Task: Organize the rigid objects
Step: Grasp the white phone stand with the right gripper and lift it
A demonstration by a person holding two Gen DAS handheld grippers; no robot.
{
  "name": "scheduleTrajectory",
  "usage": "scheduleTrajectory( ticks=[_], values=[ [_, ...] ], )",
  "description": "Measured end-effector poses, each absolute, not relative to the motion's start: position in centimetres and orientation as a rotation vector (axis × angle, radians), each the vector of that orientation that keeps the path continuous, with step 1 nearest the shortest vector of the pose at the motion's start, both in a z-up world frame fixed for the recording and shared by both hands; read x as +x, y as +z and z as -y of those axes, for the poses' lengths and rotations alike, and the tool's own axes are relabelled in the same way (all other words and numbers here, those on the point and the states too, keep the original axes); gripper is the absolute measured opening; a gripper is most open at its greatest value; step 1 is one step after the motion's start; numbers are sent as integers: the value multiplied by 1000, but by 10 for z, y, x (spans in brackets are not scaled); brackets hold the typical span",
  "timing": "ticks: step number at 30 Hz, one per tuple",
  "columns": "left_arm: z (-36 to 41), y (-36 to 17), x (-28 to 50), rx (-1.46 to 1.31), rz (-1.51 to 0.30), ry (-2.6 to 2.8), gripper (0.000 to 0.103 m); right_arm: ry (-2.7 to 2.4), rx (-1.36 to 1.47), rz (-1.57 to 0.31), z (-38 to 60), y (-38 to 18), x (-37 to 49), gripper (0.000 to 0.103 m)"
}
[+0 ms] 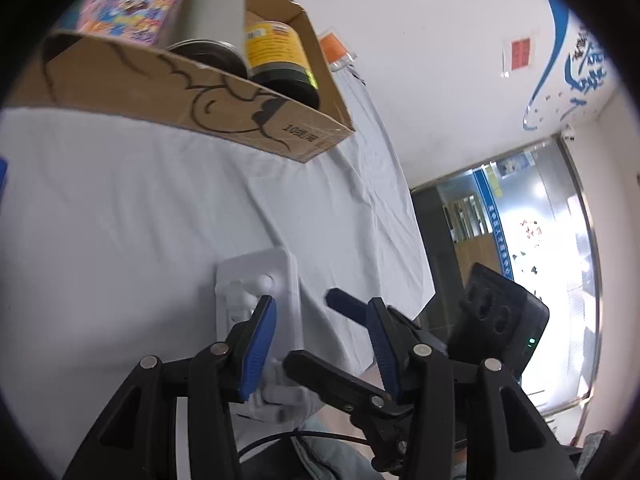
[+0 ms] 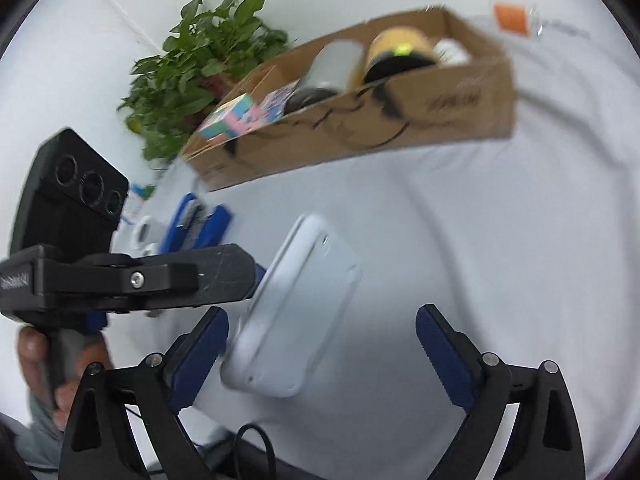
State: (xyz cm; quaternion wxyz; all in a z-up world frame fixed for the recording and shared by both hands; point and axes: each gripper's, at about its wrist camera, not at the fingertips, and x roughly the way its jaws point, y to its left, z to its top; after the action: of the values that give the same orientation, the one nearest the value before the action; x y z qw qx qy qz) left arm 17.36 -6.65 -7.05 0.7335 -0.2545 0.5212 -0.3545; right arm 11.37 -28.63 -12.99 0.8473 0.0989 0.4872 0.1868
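Left wrist: our left gripper (image 1: 320,344) spread wide, empty; white plastic case (image 1: 260,300) tilted against left pad, cardboard box (image 1: 192,92) well beyond on white cloth (image 1: 120,200).

Right wrist: our right gripper (image 2: 322,356) wide open, holding nothing; case (image 2: 296,312) between pads, touching left one, left gripper's finger appears to prop its upper end. Risk, we reckon: off-centre closing, case pivots, slips onto cloth.

White-clothed table (image 2: 460,240) under cardboard box (image 2: 400,132)

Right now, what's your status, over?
Left gripper open, right gripper open. White case inside right gripper's span, unclamped. Cardboard box ahead, path looks clear.
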Motion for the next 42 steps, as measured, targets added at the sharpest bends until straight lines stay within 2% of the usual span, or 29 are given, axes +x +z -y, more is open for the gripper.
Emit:
scheduleTrajectory(
  ticks=[4, 5, 7, 9, 12, 15, 18, 20, 21, 27, 35, 38, 42],
  values=[
    [70, -75, 172, -434, -1136, -681, 63, 301, 138, -1010, 306, -117, 97, 95],
    [67, -79, 173, -413, -1150, -662, 64, 296, 133, -1014, 308, -118, 92, 95],
    [70, -96, 175, -391, -1225, -662, 64, 290, 111, -1028, 302, -122, 84, 95],
    [70, -109, 177, -389, -1263, -676, 64, 287, 72, -1054, 289, -135, 82, 91],
    [70, -114, 176, -423, -1254, -716, 64, 235, 30, -1074, 268, -154, 86, 85],
    [65, -117, 175, -475, -1266, -749, 62, 152, -107, -1013, 250, -159, 82, 78],
    [60, -121, 175, -484, -1271, -748, 47, 155, -105, -989, 245, -160, 81, 70],
    [52, -123, 176, -496, -1261, -725, 37, 189, -61, -988, 241, -158, 84, 69],
    [51, -124, 178, -495, -1258, -709, 35, 208, -29, -992, 241, -157, 84, 68],
    [22, -84, 182, -454, -1130, -641, 34, 278, 32, -980, 219, -149, 98, 68],
    [-19, 21, 253, -333, -913, -598, 33, 360, -4, -770, 165, -71, 169, 68],
    [-33, 27, 293, -332, -929, -588, 34, 368, -8, -749, 146, -51, 211, 68],
    [-44, 12, 342, -369, -993, -595, 34, 368, 15, -818, 132, -53, 265, 68]
  ],
)
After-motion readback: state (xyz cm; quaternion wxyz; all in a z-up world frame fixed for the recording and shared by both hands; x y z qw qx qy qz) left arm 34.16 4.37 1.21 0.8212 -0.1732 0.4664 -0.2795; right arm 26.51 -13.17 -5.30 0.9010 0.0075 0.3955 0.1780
